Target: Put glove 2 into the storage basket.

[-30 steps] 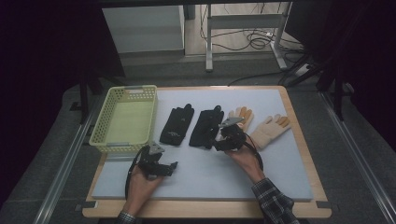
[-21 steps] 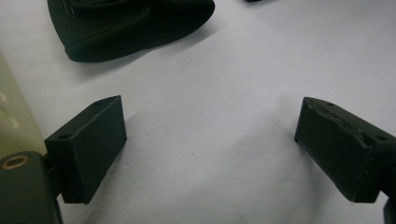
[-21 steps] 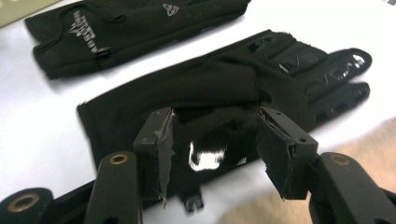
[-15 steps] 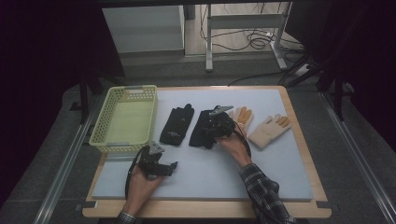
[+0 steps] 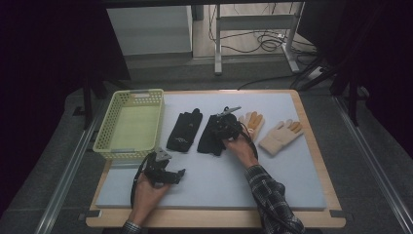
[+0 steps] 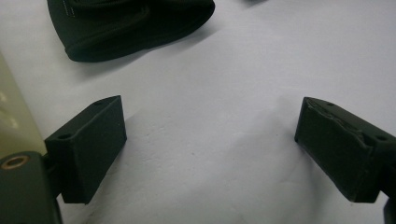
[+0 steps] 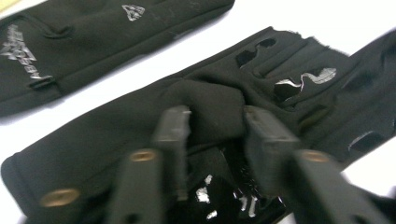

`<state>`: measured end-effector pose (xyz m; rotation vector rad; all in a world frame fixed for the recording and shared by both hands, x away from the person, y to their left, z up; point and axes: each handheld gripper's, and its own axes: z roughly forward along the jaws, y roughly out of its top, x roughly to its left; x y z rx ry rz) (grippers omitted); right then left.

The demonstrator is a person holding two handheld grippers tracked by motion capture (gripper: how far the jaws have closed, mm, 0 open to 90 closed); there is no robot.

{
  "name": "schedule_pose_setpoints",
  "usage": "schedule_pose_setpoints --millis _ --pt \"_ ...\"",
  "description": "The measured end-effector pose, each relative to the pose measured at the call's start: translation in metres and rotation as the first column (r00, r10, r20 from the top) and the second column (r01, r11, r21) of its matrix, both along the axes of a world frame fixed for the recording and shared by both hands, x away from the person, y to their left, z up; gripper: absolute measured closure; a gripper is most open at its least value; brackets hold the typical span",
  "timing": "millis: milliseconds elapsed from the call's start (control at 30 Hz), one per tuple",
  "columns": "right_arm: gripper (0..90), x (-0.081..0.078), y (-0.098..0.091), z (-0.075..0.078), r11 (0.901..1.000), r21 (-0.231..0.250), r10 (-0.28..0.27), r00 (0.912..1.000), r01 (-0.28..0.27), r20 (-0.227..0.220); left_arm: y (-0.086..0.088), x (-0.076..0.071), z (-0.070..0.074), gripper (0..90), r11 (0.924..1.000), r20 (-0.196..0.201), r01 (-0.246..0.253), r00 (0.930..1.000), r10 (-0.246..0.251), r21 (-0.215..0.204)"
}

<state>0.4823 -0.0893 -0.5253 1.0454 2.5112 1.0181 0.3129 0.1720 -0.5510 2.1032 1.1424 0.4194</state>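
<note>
Our right gripper (image 7: 212, 135) had just been closing and pinched a fold of the black glove (image 7: 140, 121). Our left gripper (image 6: 210, 154) stayed spread wide above the white mat (image 6: 224, 84).

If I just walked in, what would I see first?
First you'd see the right gripper pinching a fold of the soft black fabric glove in the middle of the pale grey table mat; its jaws have just been closing on it. Left of the gloves sits a pale yellow plastic basket, and two tan work gloves lie to the right.
</note>
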Motion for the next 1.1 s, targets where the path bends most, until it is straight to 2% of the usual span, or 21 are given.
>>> schedule_pose_setpoints --millis 33,233,300,533,667,700,767,900,1000,1100 --pt "79.1 -0.002 0.001 0.000 0.9997 0.017 0.015 0.9998 -0.015 -0.015 0.000 0.000 0.000 8.7 1.0000 0.000 0.000 1.0000 0.000 0.000" --pt "82.0 -0.006 0.004 0.002 1.0000 -0.001 0.009 1.0000 -0.009 0.003 0.000 0.000 0.000 8.8 1.0000 0.001 0.000 1.0000 0.000 0.000" --pt "82.1 -0.008 0.004 0.004 1.0000 -0.005 0.006 0.9997 -0.006 0.022 0.000 0.000 0.000 8.7 1.0000 0.000 0.000 1.0000 0.000 0.000" --pt "82.1 -0.023 -0.007 0.023 0.9968 0.079 0.014 0.9997 -0.016 0.018 0.000 0.000 0.000 8.7 1.0000 0.000 0.000 1.0000 0.000 0.002" --pt "82.0 -0.042 -0.007 0.036 0.9940 0.085 0.066 0.9974 -0.068 0.031 0.000 0.000 0.000 8.8 1.0000 0.000 0.000 1.0000 0.000 0.002" --pt "82.0 -0.053 -0.007 0.042 0.9916 0.091 0.089 0.9953 -0.092 0.036 0.000 0.000 0.000 8.8 1.0000 0.000 0.000 1.0000 0.000 0.002" --pt "82.0 -0.057 -0.007 0.044 0.9906 0.092 0.098 0.9945 -0.101 0.038 0.000 0.000 0.000 8.7 1.0000 0.000 0.000 1.0000 0.000 0.000" --pt "82.0 -0.081 -0.008 0.055 0.9850 0.094 0.141 0.9889 -0.145 0.047 0.000 0.000 0.000 8.8 1.0000 0.001 0.001 1.0000 -0.001 0.001" --pt "81.9 -0.097 -0.010 0.058 0.9812 0.097 0.163 0.9856 -0.167 0.047 0.000 0.000 0.000 8.8 1.0000 0.002 0.001 1.0000 -0.001 0.001" --pt "81.8 -0.111 -0.011 0.055 0.9820 0.088 0.164 0.9856 -0.167 0.041 0.000 0.000 0.000 8.8 1.0000 0.003 -0.002 1.0000 0.002 -0.001"
